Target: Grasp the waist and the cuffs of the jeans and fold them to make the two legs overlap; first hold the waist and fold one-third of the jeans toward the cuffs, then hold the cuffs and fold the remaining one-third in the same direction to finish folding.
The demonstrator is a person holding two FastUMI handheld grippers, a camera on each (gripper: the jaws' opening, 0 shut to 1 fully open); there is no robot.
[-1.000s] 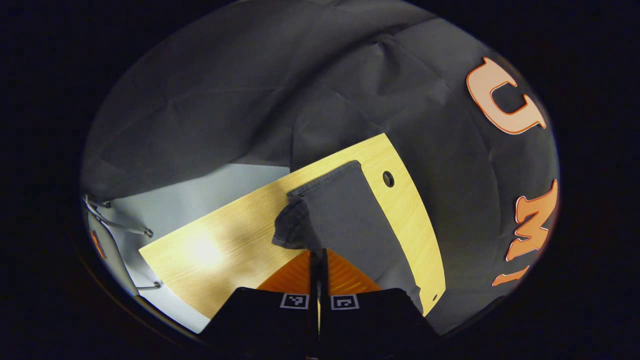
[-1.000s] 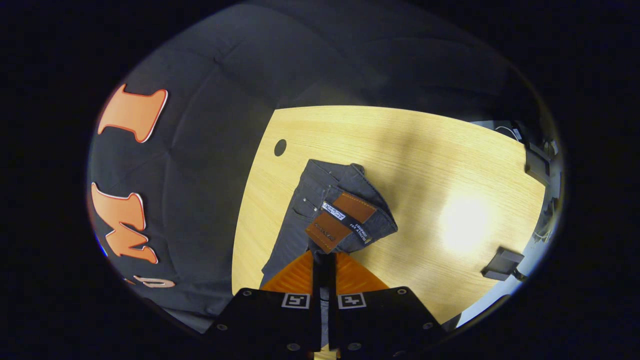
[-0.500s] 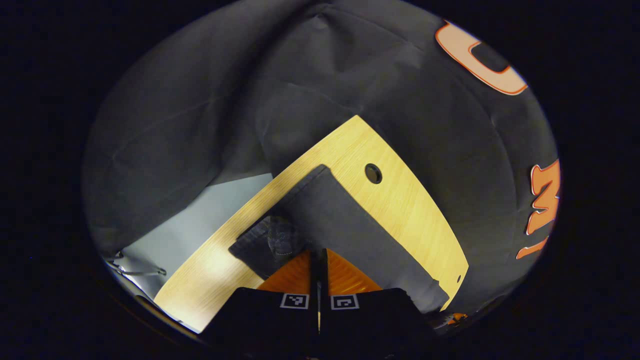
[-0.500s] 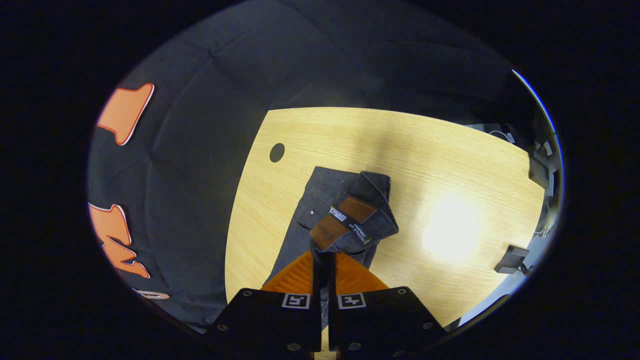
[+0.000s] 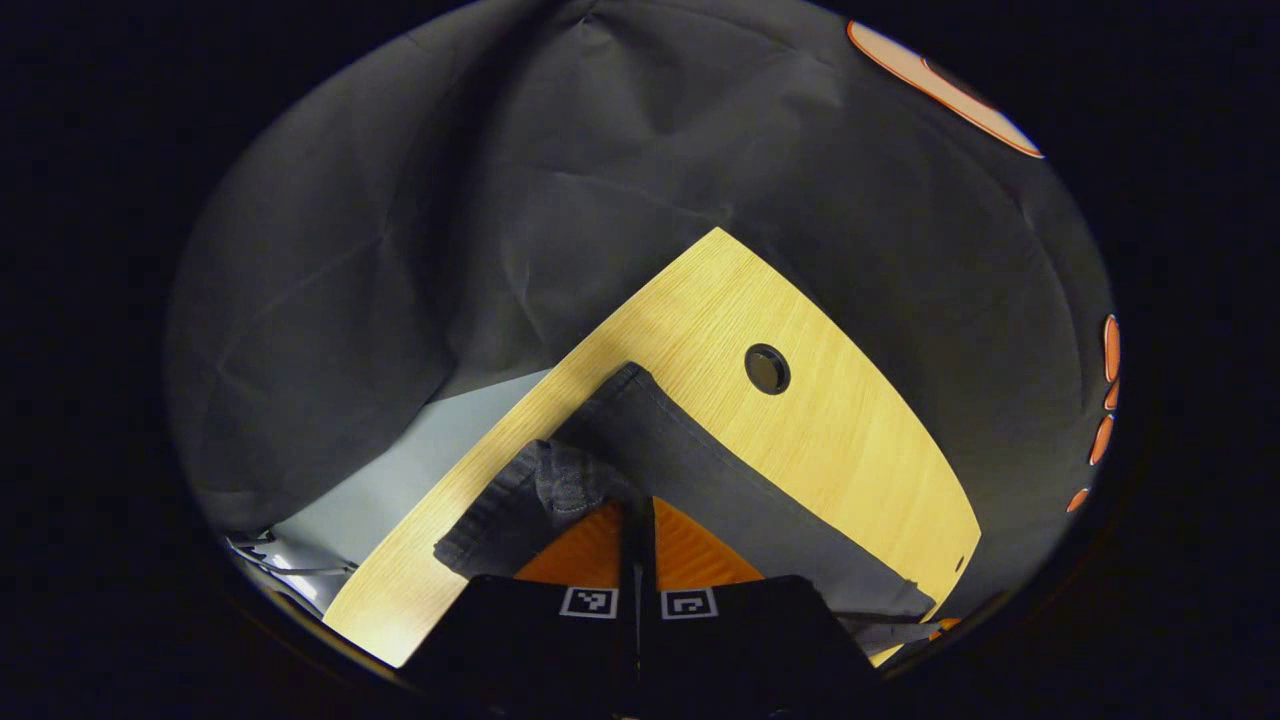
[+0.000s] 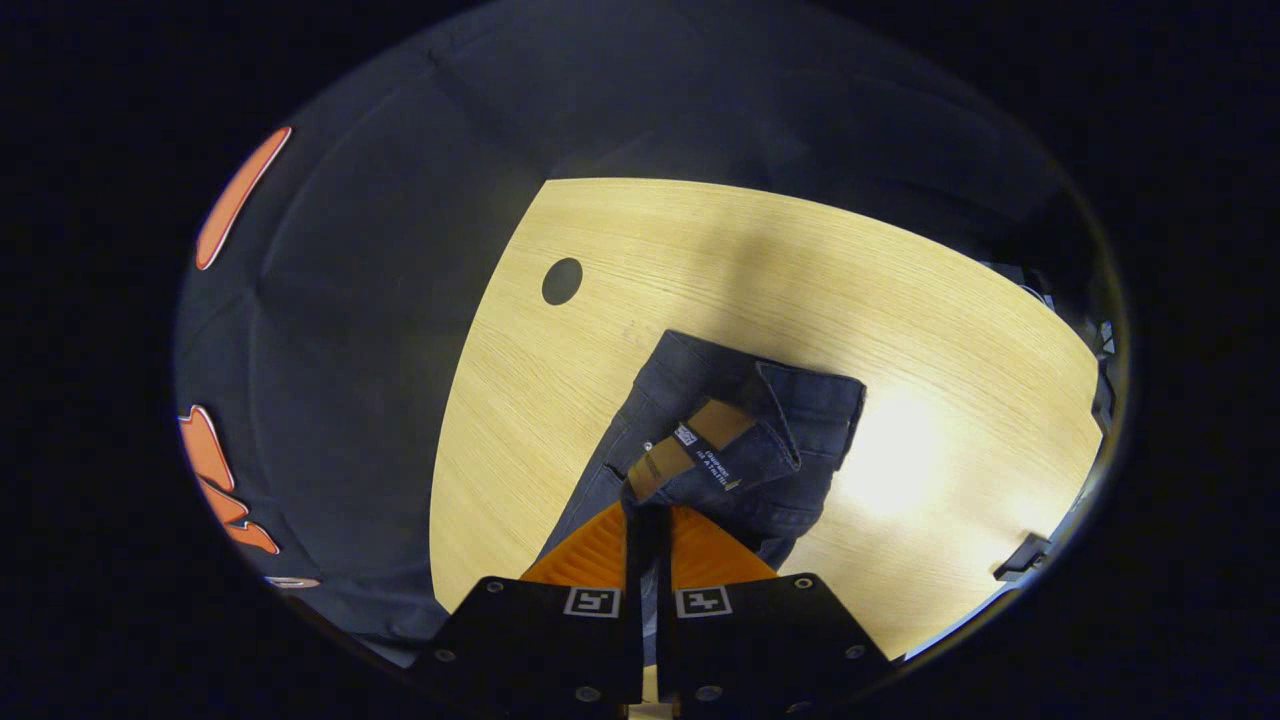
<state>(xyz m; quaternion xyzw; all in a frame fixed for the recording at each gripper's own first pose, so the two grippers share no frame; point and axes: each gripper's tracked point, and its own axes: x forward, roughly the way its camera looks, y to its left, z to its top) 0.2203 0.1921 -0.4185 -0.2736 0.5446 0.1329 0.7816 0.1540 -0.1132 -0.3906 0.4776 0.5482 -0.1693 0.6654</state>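
Dark jeans (image 6: 700,420), lying on the wooden table (image 6: 800,270) beside its cable hole (image 6: 562,281); brown waist patch (image 6: 690,450) upturned. We found the right gripper (image 6: 648,520) clamped on the waist, the left gripper (image 5: 637,515) clamped on a cuff (image 5: 545,490).
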